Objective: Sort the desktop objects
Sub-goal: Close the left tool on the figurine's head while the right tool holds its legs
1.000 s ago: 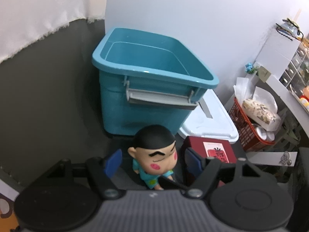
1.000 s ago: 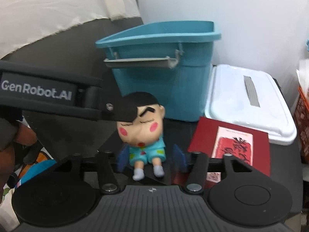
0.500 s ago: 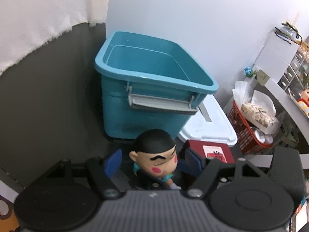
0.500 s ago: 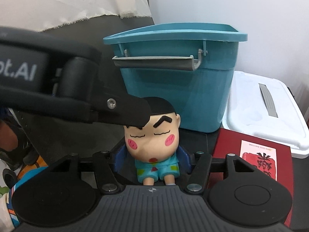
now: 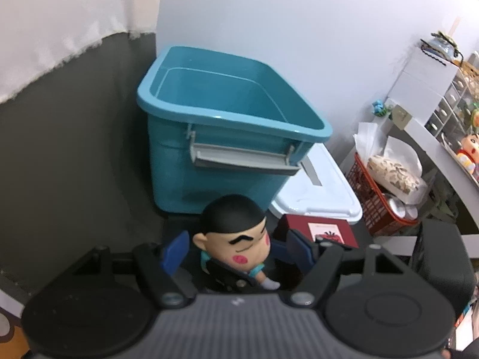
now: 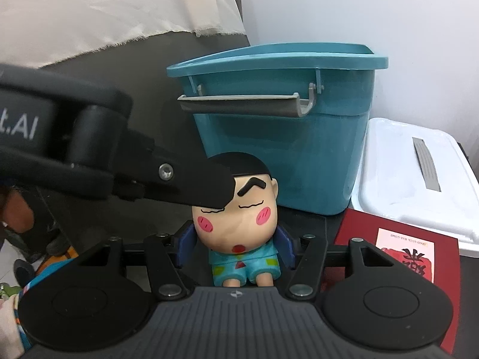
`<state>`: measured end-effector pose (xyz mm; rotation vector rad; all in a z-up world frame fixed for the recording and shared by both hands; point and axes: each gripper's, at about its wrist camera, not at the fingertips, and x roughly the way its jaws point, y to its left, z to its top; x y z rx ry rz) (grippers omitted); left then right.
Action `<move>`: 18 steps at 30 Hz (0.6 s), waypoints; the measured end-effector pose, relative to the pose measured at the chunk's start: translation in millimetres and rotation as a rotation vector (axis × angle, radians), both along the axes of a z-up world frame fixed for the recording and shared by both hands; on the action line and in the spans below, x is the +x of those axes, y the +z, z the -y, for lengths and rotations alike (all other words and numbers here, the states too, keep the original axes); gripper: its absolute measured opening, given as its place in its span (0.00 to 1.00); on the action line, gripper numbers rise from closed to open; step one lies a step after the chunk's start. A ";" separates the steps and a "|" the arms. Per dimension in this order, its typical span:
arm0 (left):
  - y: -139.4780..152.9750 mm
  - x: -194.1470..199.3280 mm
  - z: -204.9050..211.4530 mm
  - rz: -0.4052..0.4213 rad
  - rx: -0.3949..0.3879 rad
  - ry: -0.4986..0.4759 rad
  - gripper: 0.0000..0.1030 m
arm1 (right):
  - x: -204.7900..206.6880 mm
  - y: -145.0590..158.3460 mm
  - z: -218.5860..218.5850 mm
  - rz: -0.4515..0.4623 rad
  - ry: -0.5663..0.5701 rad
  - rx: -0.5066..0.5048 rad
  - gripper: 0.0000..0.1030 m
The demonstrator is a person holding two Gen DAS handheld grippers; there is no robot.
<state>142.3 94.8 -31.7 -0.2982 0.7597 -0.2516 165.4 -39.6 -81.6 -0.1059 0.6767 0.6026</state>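
A: Which step is this?
B: Grasping. The right gripper (image 6: 236, 246) has its fingers clamped on the cartoon boy figurine (image 6: 239, 224) before the teal bin (image 6: 278, 125); the left gripper (image 5: 236, 246) straddles it, fingers apart.
A: Next?
B: Probably lifting it over the rim.

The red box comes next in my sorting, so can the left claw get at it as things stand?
Probably not directly: the figurine sits between the left claw fingers, gripped by the right claw, with the red box behind it.
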 end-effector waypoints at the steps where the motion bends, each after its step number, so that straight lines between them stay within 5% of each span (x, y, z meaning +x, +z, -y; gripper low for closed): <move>1: 0.4 -0.4 0.5 0.001 0.000 -0.003 0.73 | -0.1 1.3 1.5 0.000 0.005 0.001 0.58; 18: 5.4 -6.1 4.8 0.023 -0.046 -0.051 0.65 | 0.7 35.3 21.6 -0.063 0.148 0.054 0.58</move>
